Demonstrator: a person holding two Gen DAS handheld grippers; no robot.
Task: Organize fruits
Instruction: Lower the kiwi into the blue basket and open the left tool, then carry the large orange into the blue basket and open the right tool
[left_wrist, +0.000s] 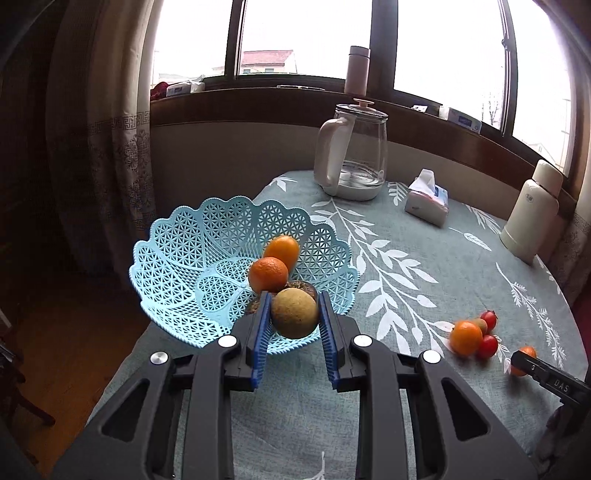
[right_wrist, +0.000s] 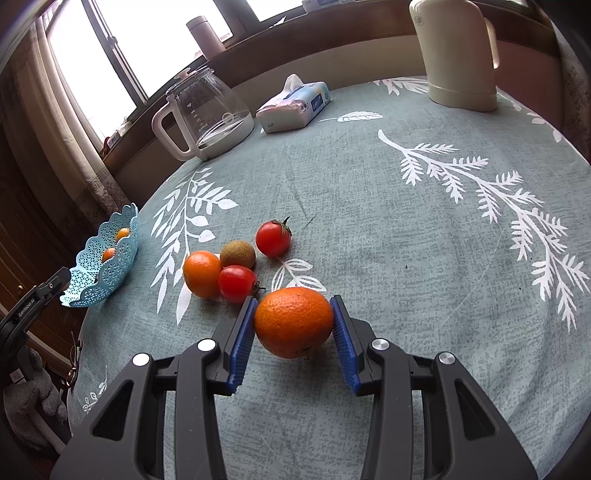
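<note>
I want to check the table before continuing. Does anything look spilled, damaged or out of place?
Nothing is spilled or damaged. Only the fruit still loose on the tablecloth stands out: two cherry tomatoes, a small brown fruit and an orange, clustered apart from the blue basket.

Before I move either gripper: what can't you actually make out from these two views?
- Left wrist view: the dark fruit in the basket is hidden behind the tan fruit and oranges.
- Right wrist view: whether the pads touch the orange.
- Right wrist view: basket contents, screened by its wall.
</note>
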